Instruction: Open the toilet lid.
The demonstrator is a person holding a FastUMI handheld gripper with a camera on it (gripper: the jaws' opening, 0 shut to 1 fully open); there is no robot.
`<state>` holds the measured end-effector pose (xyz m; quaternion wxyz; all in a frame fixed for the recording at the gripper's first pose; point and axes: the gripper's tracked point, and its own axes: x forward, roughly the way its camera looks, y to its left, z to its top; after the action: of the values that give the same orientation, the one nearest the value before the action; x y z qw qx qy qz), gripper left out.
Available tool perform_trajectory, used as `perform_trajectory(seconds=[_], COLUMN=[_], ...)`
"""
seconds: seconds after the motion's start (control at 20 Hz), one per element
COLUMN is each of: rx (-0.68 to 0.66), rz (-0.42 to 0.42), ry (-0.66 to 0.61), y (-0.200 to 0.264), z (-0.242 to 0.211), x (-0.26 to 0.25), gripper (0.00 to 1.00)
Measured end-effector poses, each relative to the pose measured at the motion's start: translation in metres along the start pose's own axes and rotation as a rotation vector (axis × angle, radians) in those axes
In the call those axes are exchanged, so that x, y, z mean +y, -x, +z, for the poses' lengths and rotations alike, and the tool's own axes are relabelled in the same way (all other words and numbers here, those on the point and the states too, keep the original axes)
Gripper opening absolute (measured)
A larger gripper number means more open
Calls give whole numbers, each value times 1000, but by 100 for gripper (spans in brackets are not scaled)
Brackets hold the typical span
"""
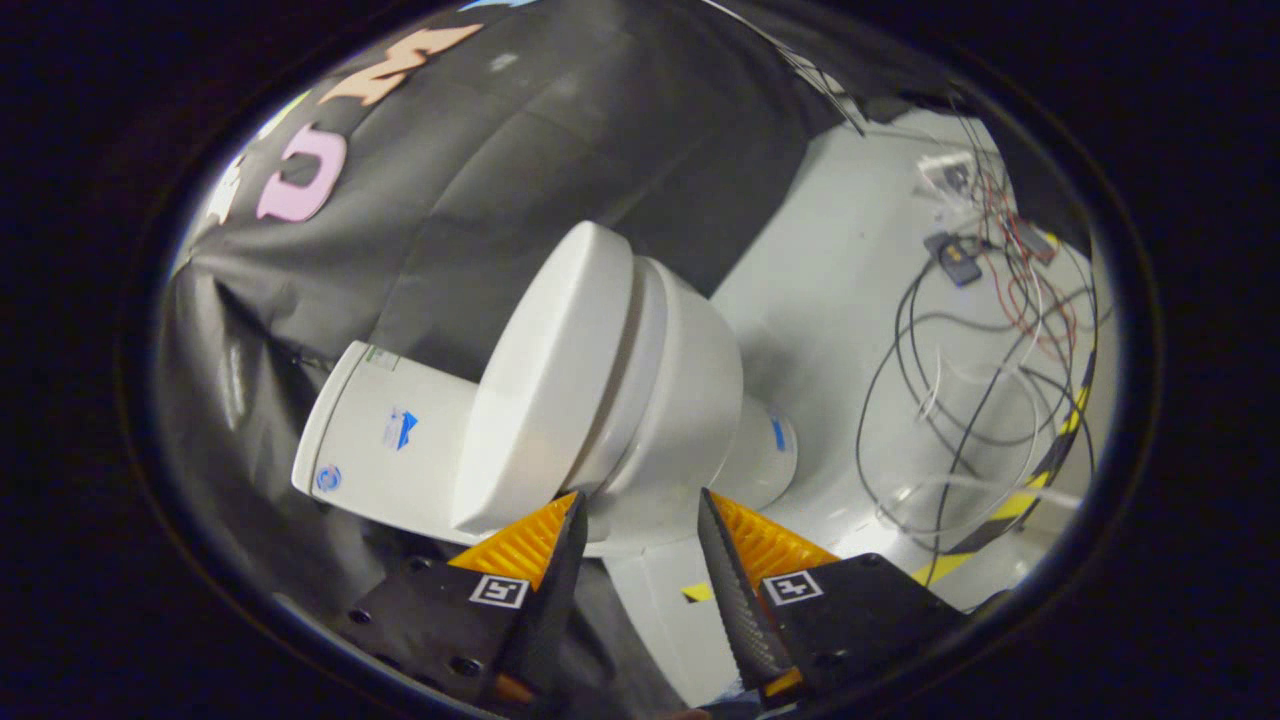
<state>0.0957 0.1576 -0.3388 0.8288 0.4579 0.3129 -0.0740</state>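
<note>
**Lid closed, fingers apart and empty**

Seen tilted through the gripper view, so the whole toilet [620, 400] leans to one side. Standing on the pale floor [840, 290], tank [385, 440] backed against the black cloth wall — the usual placement, leaving the front rim free for approach.

Toilet lid [545, 380] down flat on the bowl [690, 400], not yet lifted. Front edge of the lid just ahead of the fingers, a thin seam visible between lid and seat; probably the place for hooking a fingertip under.

Gripper [640, 520] spread open, nothing between the two orange-backed fingers [530, 540]. Tips near the lid's lower edge; touching or not, hard to tell. Opened wide, most likely, to straddle the lid's edge before pinching it.

Loose cables [960, 400] lying on the floor beyond the bowl, well apart from the toilet — no obstacle to the swing of the lid.
</note>
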Motion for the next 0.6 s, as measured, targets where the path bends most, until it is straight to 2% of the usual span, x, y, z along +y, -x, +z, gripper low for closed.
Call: perform_trajectory(seconds=[0.15,0.25,0.4,0.5,0.55,0.6], rx=[22,28,-1,-59,-90,-97], rz=[-50,-72,-59,40,67,56], ry=[52,30,-50,-117,-144,-161], y=[-6,-5,4,7,9,5], z=[-6,-7,-10,-3,3,5], x=[-2,-3,5,28,39,40], gripper=[70,70,70,70,70,70])
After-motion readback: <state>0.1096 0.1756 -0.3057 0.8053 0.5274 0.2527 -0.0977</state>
